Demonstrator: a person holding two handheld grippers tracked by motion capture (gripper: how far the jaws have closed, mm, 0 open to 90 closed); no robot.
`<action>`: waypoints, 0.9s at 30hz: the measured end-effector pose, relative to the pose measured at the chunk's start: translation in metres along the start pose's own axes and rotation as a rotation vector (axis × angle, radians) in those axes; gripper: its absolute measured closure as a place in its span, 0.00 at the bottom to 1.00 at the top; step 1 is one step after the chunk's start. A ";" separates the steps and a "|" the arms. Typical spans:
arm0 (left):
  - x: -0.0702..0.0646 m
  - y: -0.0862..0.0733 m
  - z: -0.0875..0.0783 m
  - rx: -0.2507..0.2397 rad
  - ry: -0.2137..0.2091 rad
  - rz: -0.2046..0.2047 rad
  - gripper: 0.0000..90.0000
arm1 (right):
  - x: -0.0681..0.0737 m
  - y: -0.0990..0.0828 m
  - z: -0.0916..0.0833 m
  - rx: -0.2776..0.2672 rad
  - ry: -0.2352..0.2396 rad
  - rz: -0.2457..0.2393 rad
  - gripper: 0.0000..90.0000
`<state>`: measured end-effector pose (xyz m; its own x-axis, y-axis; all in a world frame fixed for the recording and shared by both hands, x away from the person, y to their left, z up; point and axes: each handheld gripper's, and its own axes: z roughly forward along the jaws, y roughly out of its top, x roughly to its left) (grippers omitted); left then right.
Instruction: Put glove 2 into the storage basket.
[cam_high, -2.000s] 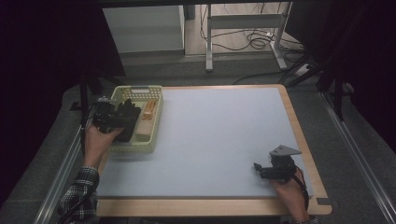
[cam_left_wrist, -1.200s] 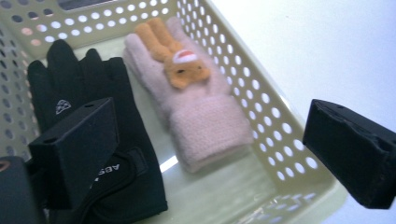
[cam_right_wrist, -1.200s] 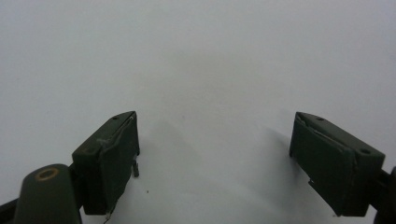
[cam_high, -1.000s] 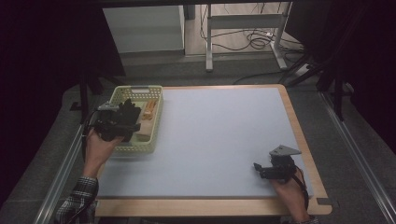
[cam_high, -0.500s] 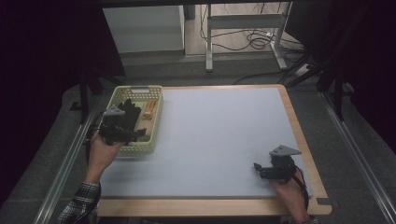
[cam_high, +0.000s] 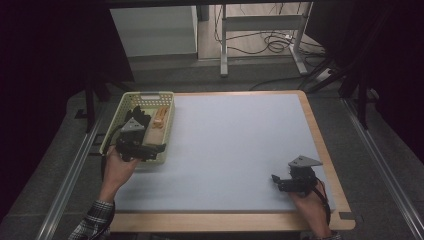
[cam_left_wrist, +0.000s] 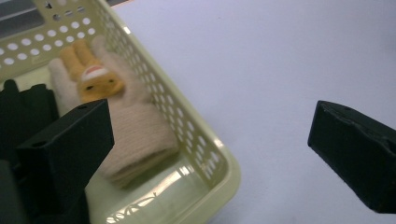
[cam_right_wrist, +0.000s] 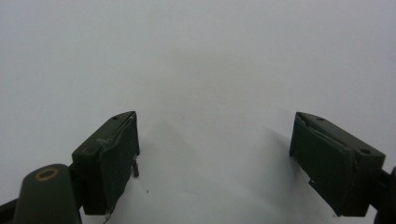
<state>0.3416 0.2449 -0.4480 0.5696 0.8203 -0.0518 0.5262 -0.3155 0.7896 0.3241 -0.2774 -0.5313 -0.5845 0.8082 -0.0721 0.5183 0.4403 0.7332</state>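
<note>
**A:** so what's the setup? Going left to right, there's dark grey floor with a metal rail (cam_high: 70, 172) along the side, then the surface (cam_high: 235, 150), a pale blue-grey matte sheet with a light wood border and rounded corners. Behind it is a white cabinet (cam_high: 152, 30) and a metal frame with cables (cam_high: 270, 42) on the floor. The rest of the room is pretty much black.

**B:** and the basket?

**A:** the basket (cam_high: 116, 131) sits at the left edge of the surface. It's pale yellow-green glossy plastic, rectangular, with rows of round holes in the walls. Inside there's a beige knitted glove (cam_left_wrist: 135, 135) with a ribbed cuff and an orange bunny-looking patch, lying flat beside something black and soft-looking (cam_left_wrist: 23, 107) that I can't make out.

**B:** grippers?

**A:** the left gripper (cam_high: 150, 148) hangs over the basket's near corner, jaws wide apart and empty, one above the basket and one above the bare sheet. The right gripper (cam_high: 275, 179) is way over by the near right corner of the surface, low over it, blocky black jaws spread open with nothing between them.
</note>
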 end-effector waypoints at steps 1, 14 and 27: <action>-0.002 0.000 0.001 -0.006 -0.004 0.003 0.01 | 0.000 0.000 0.000 0.000 0.000 0.000 0.17; -0.031 0.000 0.019 -0.024 -0.055 0.055 0.00 | 0.000 0.000 0.000 0.000 -0.002 -0.003 0.17; -0.067 0.003 0.041 -0.028 -0.118 0.123 0.00 | 0.000 0.000 0.000 0.000 0.000 -0.001 0.17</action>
<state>0.3306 0.1698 -0.4674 0.6997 0.7141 -0.0234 0.4311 -0.3959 0.8108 0.3240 -0.2774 -0.5312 -0.5850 0.8077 -0.0733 0.5175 0.4414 0.7331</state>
